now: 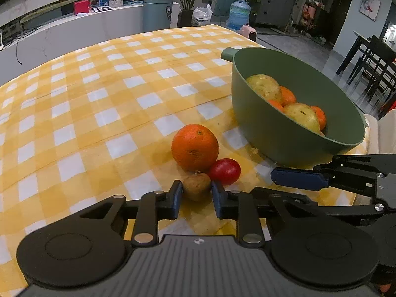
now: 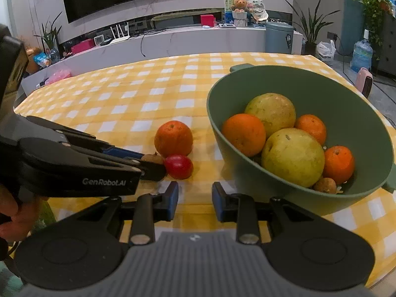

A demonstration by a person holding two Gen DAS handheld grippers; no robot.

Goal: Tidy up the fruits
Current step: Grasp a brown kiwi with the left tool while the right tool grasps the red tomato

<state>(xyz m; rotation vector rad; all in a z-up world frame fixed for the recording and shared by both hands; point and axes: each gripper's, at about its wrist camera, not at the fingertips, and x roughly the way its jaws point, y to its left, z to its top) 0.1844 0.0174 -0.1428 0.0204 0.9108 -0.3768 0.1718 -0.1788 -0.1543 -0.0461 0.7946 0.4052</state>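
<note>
Blue-padded fingers [image 1: 178, 193] of the left gripper [image 1: 196, 194] are clamped on a small brown fruit [image 1: 196, 185], one pad against each side of it, low over the yellow-checked worktop [image 1: 99, 113]. Just beyond those fingers sits a loose orange [image 1: 195, 147], touching the brown fruit's far side — and a small red fruit [image 1: 226, 171] lies beside the right-hand finger, against the orange.

Right gripper [image 2: 195, 199]: fingers nearly together, a narrow gap left between the pads, nothing in it — only checked cloth showing through. It hovers just in front of the near wall of the green bowl [image 2: 222, 104], which stands ahead and to the right of its fingers.

Inside the bowl: two large yellow-green fruits [image 2: 292, 157], three oranges [image 2: 243, 133] and another small brown fruit [image 2: 325, 185] near the front wall.

From the right wrist view, the left gripper reaches in from the left side, a hand [image 2: 12, 212] behind it.
</note>
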